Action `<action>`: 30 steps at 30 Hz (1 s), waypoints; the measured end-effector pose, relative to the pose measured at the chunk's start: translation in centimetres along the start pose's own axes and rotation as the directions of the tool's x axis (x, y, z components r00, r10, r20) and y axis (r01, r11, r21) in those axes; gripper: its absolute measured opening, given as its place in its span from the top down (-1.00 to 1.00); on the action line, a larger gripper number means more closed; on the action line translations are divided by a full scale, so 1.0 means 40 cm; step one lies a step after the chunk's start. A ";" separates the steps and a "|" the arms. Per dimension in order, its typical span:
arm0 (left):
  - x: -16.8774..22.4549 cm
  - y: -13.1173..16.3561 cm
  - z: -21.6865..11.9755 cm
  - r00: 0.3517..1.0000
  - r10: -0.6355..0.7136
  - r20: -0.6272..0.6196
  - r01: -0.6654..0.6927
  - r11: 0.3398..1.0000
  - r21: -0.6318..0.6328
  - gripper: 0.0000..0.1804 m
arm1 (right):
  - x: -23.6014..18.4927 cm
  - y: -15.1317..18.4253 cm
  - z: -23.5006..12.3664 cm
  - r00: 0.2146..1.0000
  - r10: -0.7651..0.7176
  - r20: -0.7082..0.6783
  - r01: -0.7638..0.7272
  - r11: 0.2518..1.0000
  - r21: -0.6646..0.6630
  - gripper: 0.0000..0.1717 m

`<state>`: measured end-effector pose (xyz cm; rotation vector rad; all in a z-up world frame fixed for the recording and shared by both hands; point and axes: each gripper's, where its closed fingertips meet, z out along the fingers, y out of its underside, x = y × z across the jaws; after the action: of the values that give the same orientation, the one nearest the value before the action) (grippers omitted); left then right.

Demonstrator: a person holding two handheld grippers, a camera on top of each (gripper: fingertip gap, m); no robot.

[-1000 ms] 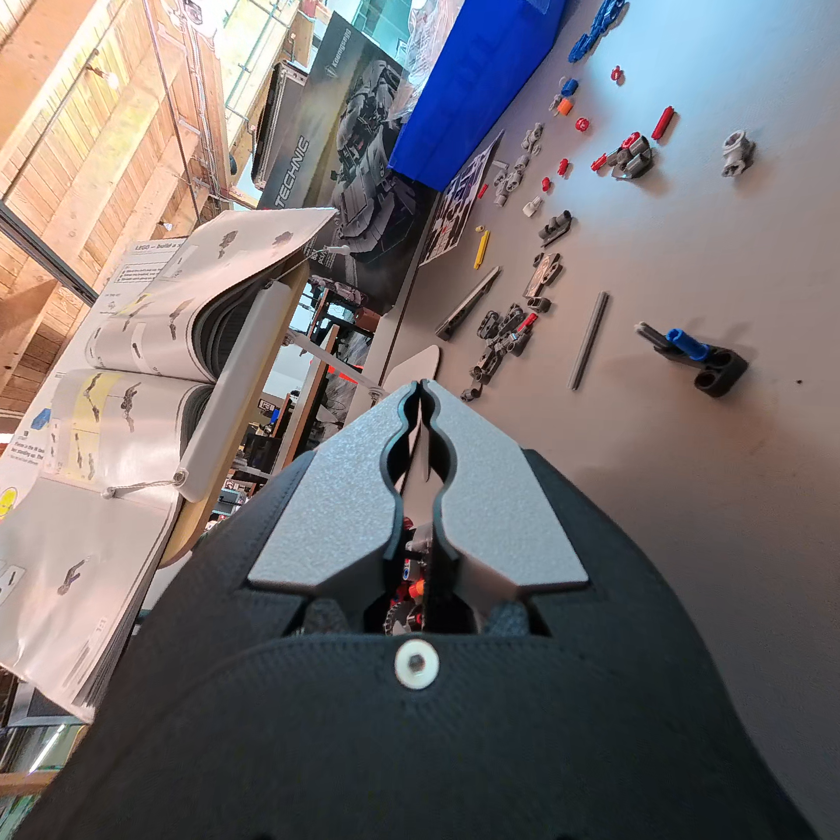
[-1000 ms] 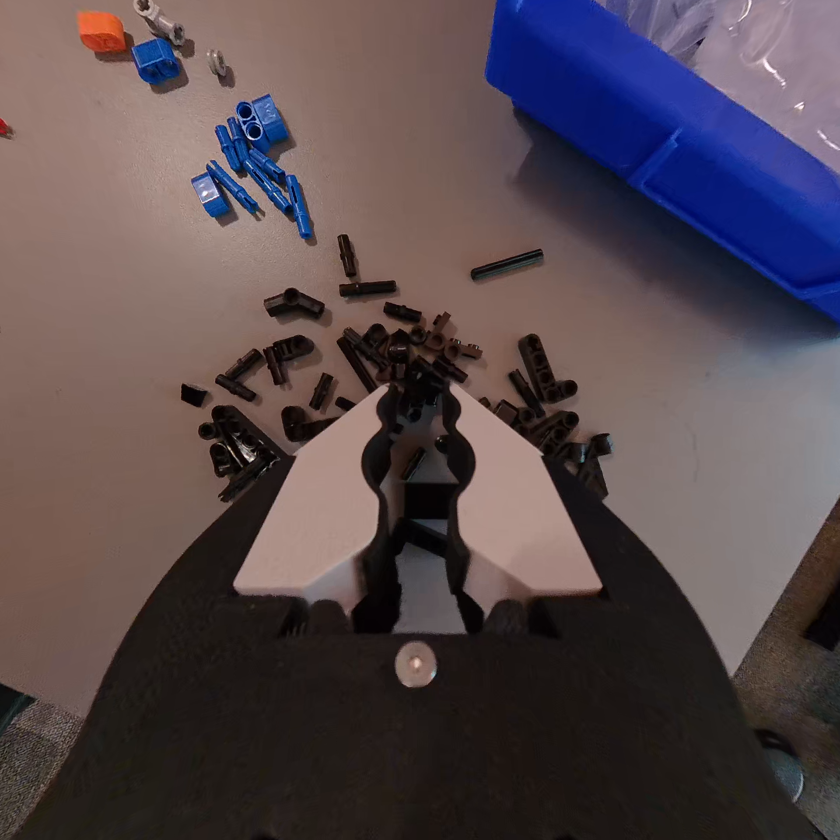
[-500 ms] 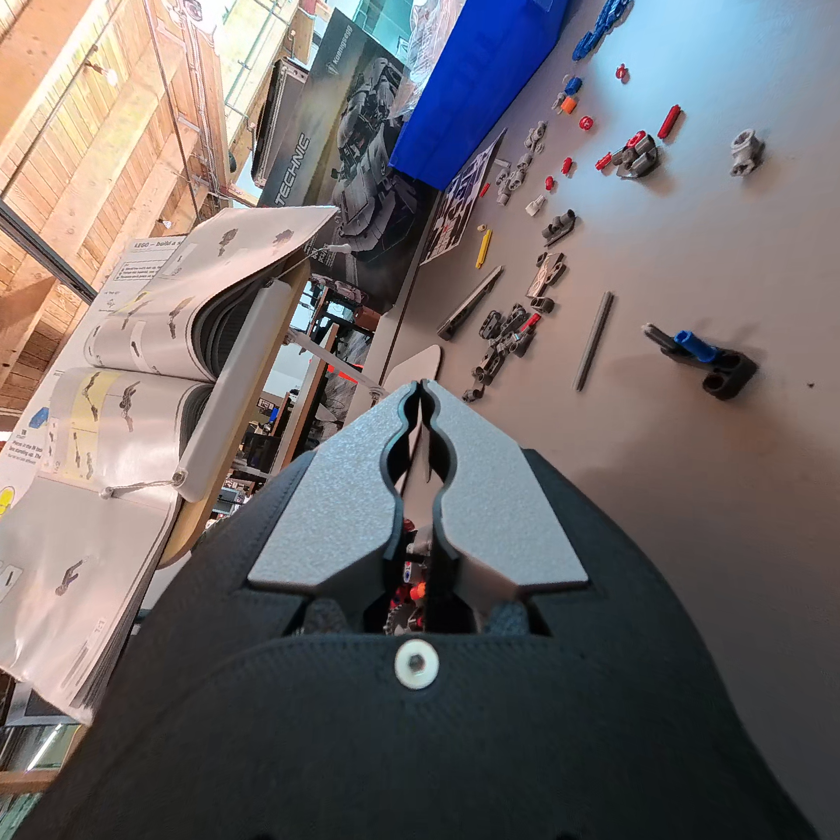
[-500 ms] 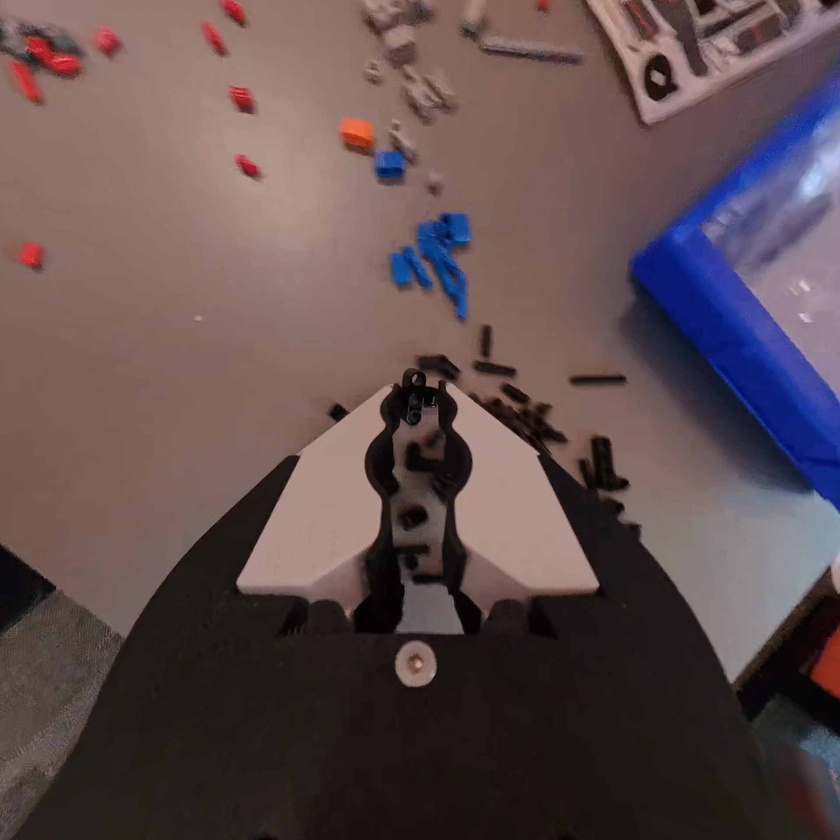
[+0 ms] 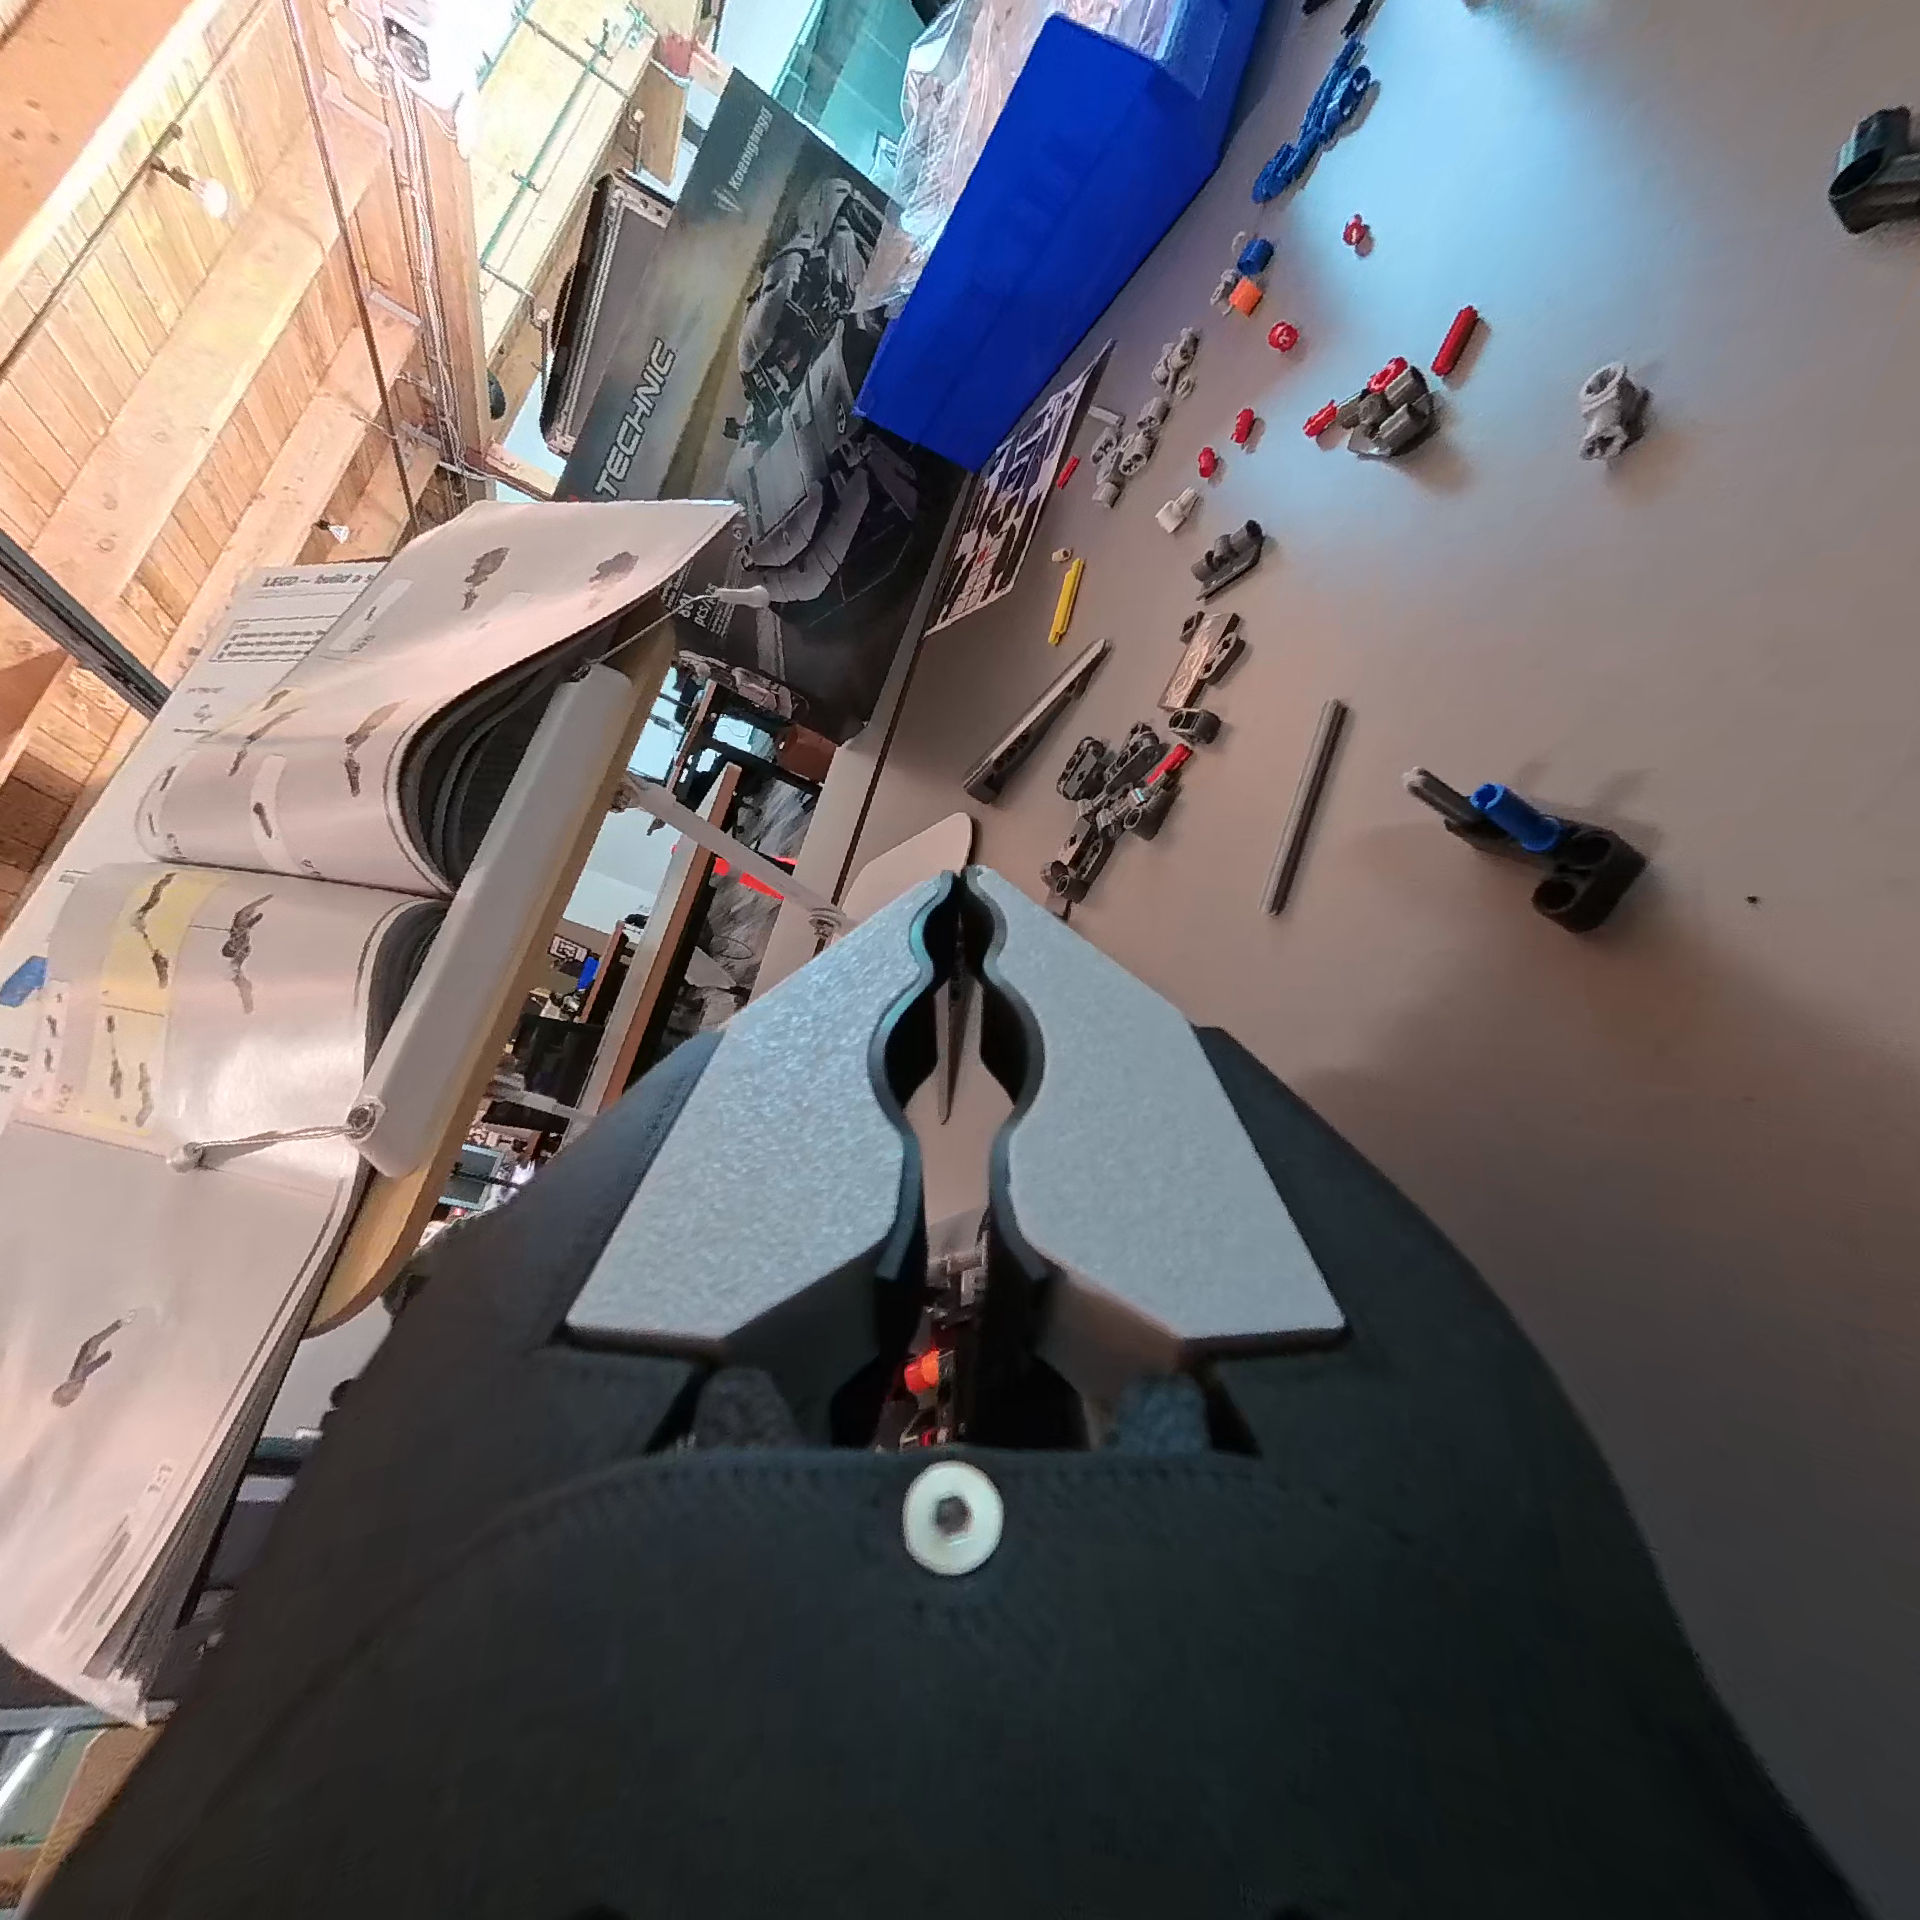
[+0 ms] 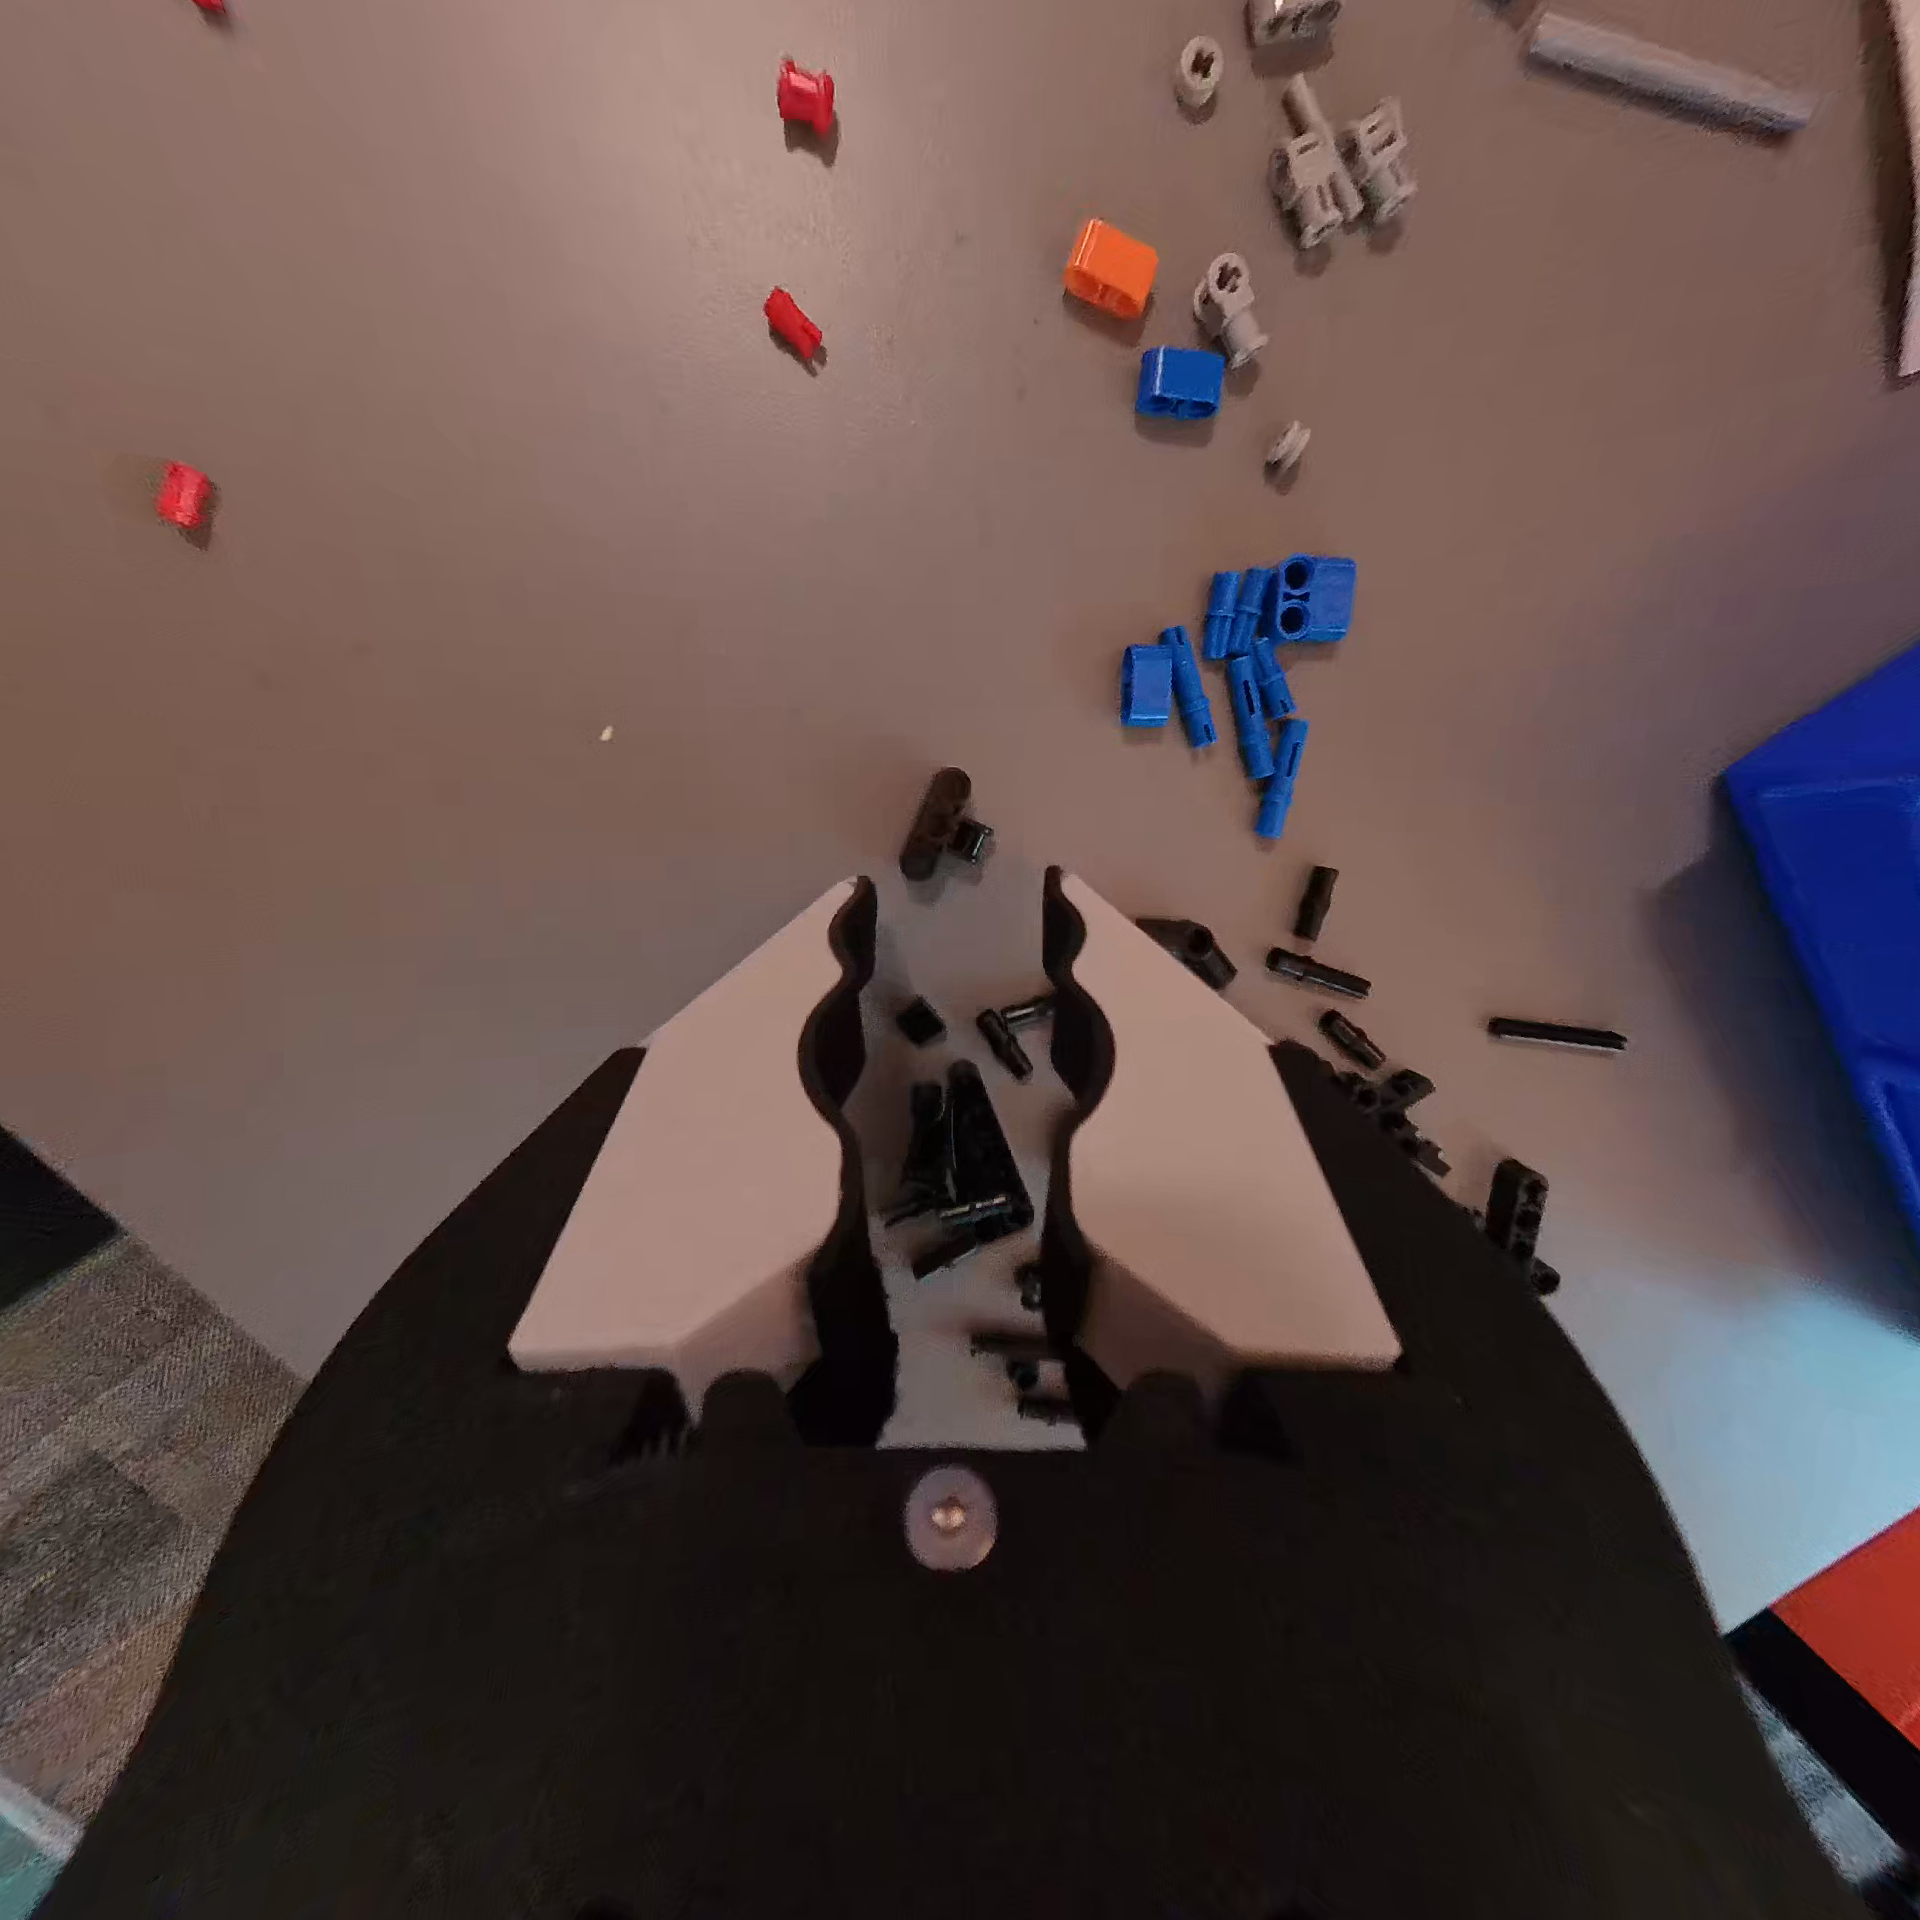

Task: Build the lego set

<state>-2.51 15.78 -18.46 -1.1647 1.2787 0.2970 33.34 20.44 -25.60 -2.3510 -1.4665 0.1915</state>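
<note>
White lettering runs along a dark box [image 5: 727,343] far ahead-left of the left gripper [image 5: 961,881] jaws; small print heads the open booklet [image 5: 260,831] left of them; a sticker sheet [image 5: 1023,499] ahead bears markings too small to read

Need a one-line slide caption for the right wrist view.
Open hand-held gripper above scattered black connector pieces on a grey table, blue pins beyond.

Grey table [image 6: 416,416], timber-clad wall [image 5: 156,312]

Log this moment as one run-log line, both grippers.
left gripper: shut, nothing visibly held, above grey table | right gripper: open, empty, over black pieces | black connector just ahead
</note>
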 end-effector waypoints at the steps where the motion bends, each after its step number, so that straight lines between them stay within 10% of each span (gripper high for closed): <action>1: -0.001 0.000 -0.001 1.000 -0.004 -0.001 0.004 1.000 0.003 1.00 | 0.000 -0.004 -0.016 1.000 0.006 -0.002 -0.006 1.000 0.019 0.65; 13: -0.003 -0.007 -0.003 1.000 -0.015 -0.001 0.015 1.000 0.013 1.00 | 0.132 0.162 -0.251 0.934 0.218 -0.283 -0.198 0.975 0.097 0.72; 30: 0.012 -0.002 0.008 0.999 0.032 -0.003 -0.032 0.999 -0.016 1.00 | 0.184 0.233 -0.154 0.944 0.248 -0.215 -0.226 0.966 0.125 0.77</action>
<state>-2.11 15.80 -18.89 -1.1599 1.3002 0.3298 46.34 21.89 -22.80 -2.3731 -1.0422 0.0494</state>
